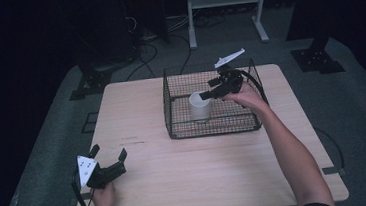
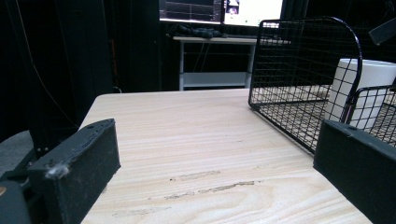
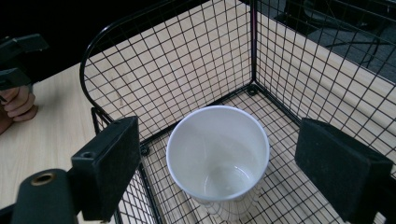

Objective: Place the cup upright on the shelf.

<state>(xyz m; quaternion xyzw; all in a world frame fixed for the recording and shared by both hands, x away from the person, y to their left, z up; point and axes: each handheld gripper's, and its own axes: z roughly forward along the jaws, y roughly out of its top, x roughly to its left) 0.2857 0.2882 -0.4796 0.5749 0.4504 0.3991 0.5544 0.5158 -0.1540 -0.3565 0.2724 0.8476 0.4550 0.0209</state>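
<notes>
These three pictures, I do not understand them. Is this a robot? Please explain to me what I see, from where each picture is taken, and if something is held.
There is no robot arm here. A person holds a two-jaw tool in each hand: the left gripper and the right gripper.

The high view comes from a fixed camera above the wooden table. The other two pictures come from small cameras riding on each gripper; the black blocks at the bottom of them are that gripper's own jaws.

On the table stands a black wire basket, and inside it an upright white cup, which looks empty.

Nothing is held. The left gripper rests open near the table's front corner. The right gripper hovers open just above the cup, its jaws spread wider than the rim.
</notes>
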